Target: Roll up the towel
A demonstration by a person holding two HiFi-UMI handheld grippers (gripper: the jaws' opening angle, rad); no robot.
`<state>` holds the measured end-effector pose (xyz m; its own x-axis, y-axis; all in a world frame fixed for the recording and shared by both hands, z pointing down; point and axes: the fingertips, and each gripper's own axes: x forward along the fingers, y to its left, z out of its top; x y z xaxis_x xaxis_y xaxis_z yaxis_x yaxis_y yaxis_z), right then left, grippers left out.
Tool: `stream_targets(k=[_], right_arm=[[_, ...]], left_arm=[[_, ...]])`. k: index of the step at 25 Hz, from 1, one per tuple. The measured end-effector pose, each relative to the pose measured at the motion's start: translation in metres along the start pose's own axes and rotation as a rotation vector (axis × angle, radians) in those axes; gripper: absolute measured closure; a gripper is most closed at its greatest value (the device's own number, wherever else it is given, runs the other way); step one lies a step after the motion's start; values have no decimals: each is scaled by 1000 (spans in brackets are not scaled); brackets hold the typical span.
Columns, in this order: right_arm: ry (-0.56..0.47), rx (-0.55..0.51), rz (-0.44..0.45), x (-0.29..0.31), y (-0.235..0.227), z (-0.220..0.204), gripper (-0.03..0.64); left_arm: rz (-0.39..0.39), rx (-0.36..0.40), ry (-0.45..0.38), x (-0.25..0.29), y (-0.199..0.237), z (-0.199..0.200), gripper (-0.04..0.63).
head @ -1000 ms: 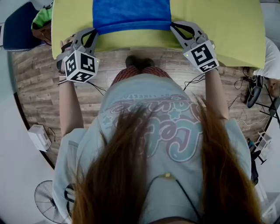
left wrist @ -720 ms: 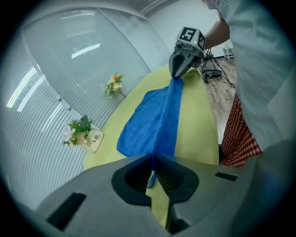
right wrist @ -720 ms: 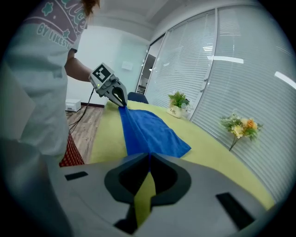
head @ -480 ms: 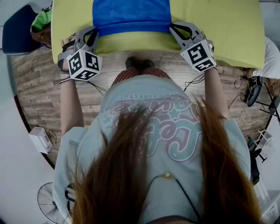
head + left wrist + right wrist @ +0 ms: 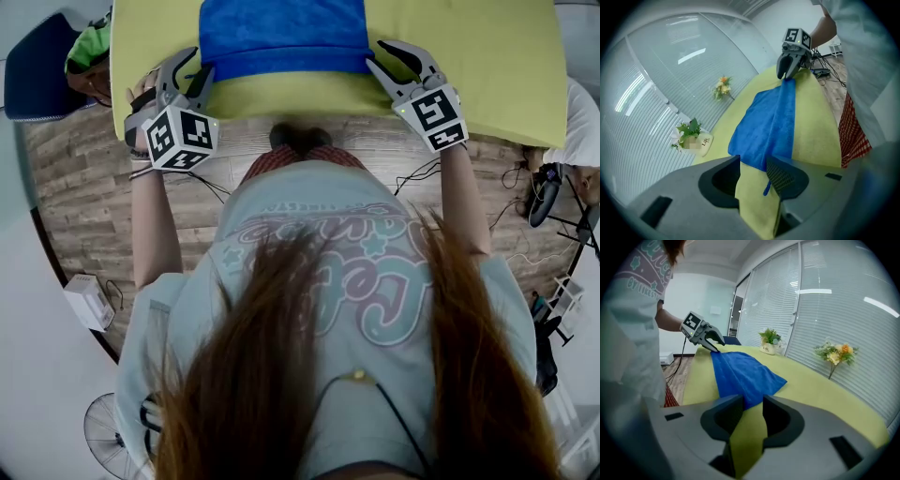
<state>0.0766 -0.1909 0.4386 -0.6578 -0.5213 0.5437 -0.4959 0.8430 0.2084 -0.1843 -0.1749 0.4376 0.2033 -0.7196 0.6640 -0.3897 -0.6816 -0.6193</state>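
Observation:
A blue towel [image 5: 281, 33] lies flat on the yellow-green tablecloth [image 5: 469, 47], its near edge facing me. My left gripper [image 5: 189, 67] is at the towel's near left corner. Its jaws are opening, and the corner [image 5: 761, 157] with a small blue loop sits loosely in the gap. My right gripper [image 5: 377, 53] is at the near right corner, its jaws also opening. That corner [image 5: 750, 397] lies at the jaw tips with no pad pressing on it. Each gripper view shows the other gripper across the towel: the right one [image 5: 785, 72] and the left one [image 5: 717, 344].
Two flower arrangements [image 5: 769, 341] [image 5: 836, 355] stand along the table's far side by the blinds. A dark blue chair [image 5: 37, 56] is at the left of the table. A white box [image 5: 89, 300], a fan [image 5: 108, 436] and cables [image 5: 525, 253] lie on the wooden floor.
Both grippers' jaws have gone from shut on the towel's near corners to parted. The left gripper has shifted slightly toward the towel. The towel lies as it did.

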Motion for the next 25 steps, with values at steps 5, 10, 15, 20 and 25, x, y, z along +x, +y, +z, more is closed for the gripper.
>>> stream_targets(k=[5, 10, 15, 20, 25], right_arm=[[-23, 15, 16, -4, -1, 1, 483], [-72, -29, -4, -11, -3, 10, 479], [-84, -54, -41, -18, -10, 12, 479], [-108, -103, -50, -26, -6, 18, 479], [-87, -165, -3, -24, 11, 15, 479]], left_arm=[[-3, -32, -13, -1, 3, -2, 436], [-2, -61, -23, -6, 10, -9, 413], [35, -127, -29, -11, 25, -18, 413], [55, -120, -66, -23, 27, -14, 413], [13, -75, -122, -29, 10, 3, 413]])
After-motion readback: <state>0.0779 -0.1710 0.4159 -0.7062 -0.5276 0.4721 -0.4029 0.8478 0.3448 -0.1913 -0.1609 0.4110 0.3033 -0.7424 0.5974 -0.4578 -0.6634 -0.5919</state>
